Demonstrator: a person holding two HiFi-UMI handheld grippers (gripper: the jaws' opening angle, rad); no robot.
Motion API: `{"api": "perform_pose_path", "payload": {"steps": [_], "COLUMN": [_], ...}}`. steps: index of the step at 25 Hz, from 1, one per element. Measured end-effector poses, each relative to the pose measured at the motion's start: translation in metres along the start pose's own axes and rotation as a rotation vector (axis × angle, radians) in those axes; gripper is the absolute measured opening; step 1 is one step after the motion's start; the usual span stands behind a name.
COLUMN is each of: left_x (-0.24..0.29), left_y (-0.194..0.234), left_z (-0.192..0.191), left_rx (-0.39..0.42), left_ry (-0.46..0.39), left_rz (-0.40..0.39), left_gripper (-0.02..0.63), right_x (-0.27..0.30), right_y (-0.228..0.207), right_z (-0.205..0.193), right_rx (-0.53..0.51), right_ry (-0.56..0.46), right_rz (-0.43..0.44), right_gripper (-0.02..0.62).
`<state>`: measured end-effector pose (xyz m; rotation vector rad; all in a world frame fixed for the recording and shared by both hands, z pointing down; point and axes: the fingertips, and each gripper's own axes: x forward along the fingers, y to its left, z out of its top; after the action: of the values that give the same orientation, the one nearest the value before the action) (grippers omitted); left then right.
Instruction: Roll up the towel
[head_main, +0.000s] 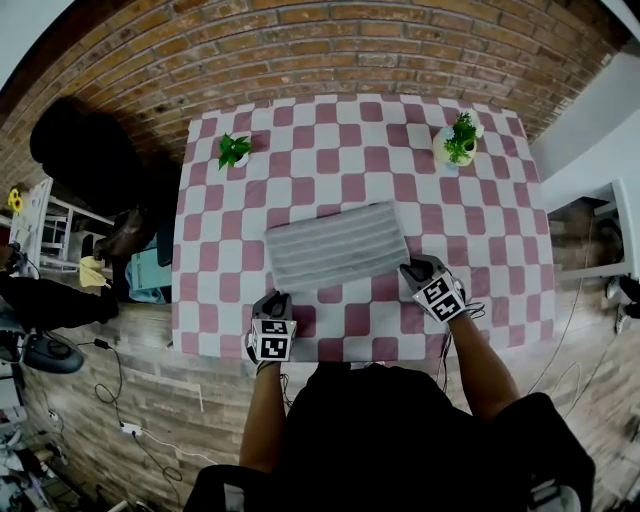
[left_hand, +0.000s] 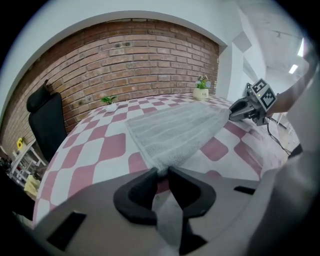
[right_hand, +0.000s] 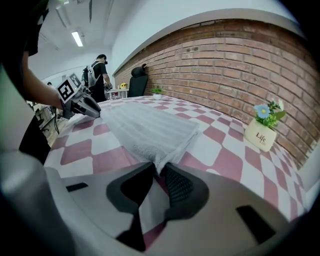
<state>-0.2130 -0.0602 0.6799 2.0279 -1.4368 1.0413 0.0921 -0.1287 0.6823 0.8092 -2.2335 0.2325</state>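
Towel's (head_main: 337, 245) near corners clamped by left gripper (left_hand: 162, 171) and right gripper (right_hand: 159, 167), jaws nearly together; thin bites may slip, skewing roll.

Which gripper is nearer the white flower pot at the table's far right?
Right. The right gripper pinches the near right corner of the towel, with the flower pot beyond it; the left gripper holds the near left corner, across the towel.

Near corners of towel (head_main: 336, 245) out of sight between jaws; table (head_main: 215, 250) edge partly behind person (head_main: 400, 430)
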Motion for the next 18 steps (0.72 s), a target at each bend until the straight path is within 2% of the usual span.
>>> {"api": "perform_pose_path", "payload": {"steps": [5,9,14,18], "left_x": [0.000,0.001,0.007,0.014], "left_y": [-0.002,0.002,0.011,0.021], "left_z": [0.002,0.005,0.013,0.022], "left_rx": [0.024,0.049,0.082,0.118], "left_ry": [-0.003,0.002,0.006,0.007], "left_rz": [0.009,0.030,0.049,0.050], "left_gripper": [0.054,0.032,0.025,0.023], "right_x": [0.000,-0.002,-0.010,-0.015], "right_y": [-0.001,0.001,0.012,0.025], "right_z": [0.001,-0.005,-0.005,-0.009], "right_rx": [0.025,-0.004,-0.043,-0.018], "right_ry": [-0.006,0.026,0.050,0.064], "right_rz": [-0.022,-0.036,-0.020,-0.003], "right_gripper": [0.042,0.038,0.032,0.031]}}
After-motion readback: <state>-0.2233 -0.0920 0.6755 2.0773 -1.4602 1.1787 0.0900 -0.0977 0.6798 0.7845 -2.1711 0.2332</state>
